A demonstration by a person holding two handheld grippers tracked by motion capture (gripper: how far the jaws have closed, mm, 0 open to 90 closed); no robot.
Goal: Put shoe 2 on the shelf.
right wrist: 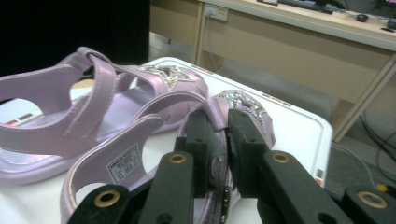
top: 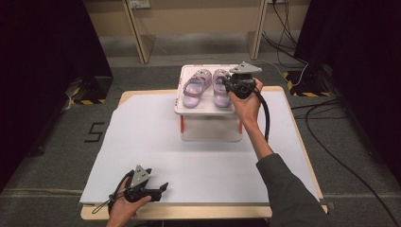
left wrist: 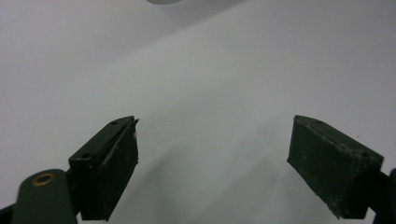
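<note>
The desk (top: pixel 142 142), covered by a pale sheet, carries a white stand (top: pixel 189 109) at its far middle, a flat tray raised on short legs. On that tray lie two lilac sandals side by side, toes pointing away from the person. The left sandal (top: pixel 195 87) lies free, untouched. The right sandal (top: pixel 220 87) is in the grip of the right hand-held gripper (right wrist: pixel 219 154): in the right gripper view its two black jaws are pressed close together on the sandal's front strap, just behind the glittering ornament. The sole appears to rest on the tray, so the lift seems not yet begun. The left hand-held gripper (top: pixel 158 189) hovers low over the near left corner of the desk, well apart from the stand, jaws spread wide with nothing between them. Judging by this, one sandal is seized; carrying it off the stand, and handling the other sandal, are left to do.
</note>
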